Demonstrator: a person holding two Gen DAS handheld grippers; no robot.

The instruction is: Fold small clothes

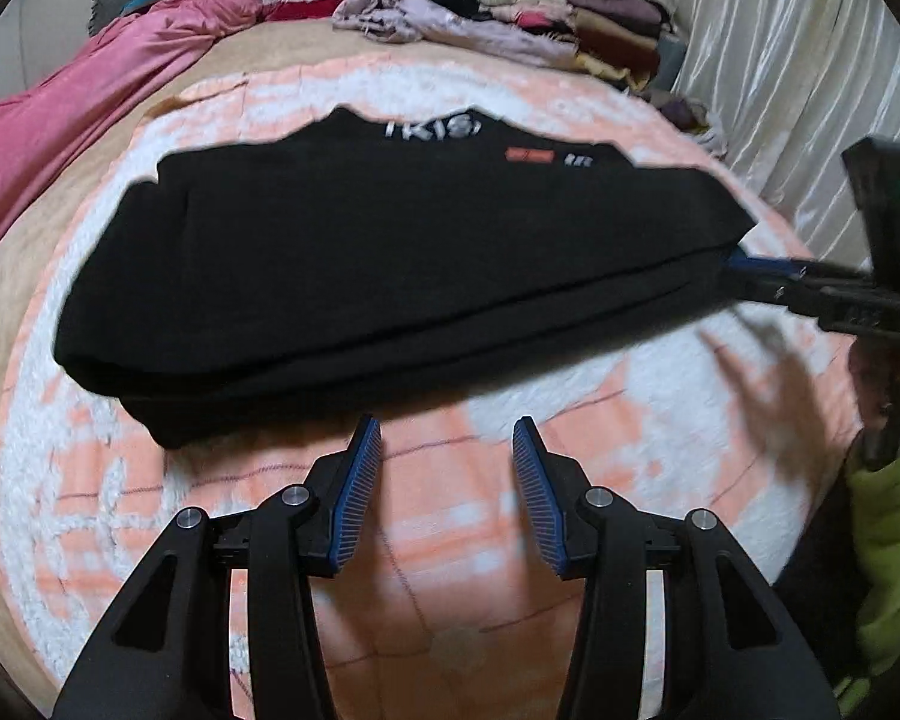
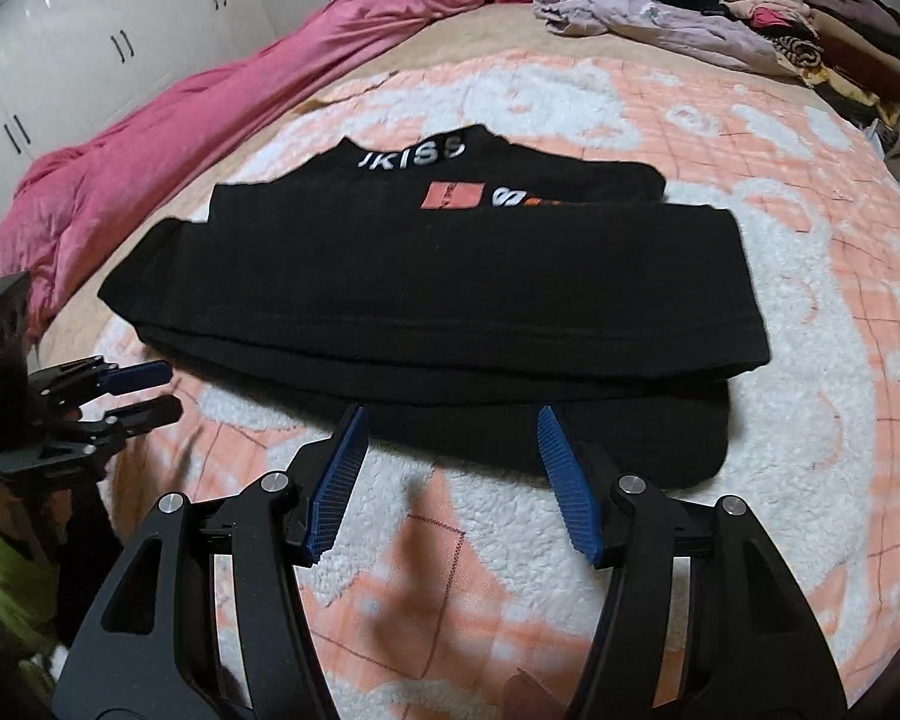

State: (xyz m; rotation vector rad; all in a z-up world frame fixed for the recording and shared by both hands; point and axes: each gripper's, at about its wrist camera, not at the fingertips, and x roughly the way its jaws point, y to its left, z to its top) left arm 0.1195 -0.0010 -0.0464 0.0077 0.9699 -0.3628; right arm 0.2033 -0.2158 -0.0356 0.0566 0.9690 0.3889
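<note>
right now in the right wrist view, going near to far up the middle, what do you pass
right gripper, jaws open with nothing between them → black top folded flat on the peach and white blanket → bare tan bedcover → lilac garment heaped at the far edge

Garment: black top (image 1: pixel 390 276), folded into a flat band on the peach-and-white blanket (image 1: pixel 600 420); white lettering and an orange patch (image 1: pixel 531 154) along its far edge.
Left gripper (image 1: pixel 447 438): jaws apart, nothing between the blue pads (image 1: pixel 360 492), tips just short of the top's near edge.
Right gripper (image 1: pixel 744 270): enters from the right, tip at the top's right end; grip unclear.
Background: pink quilt (image 1: pixel 90 96), pile of clothes (image 1: pixel 570 18), white curtain (image 1: pixel 780 60).
</note>
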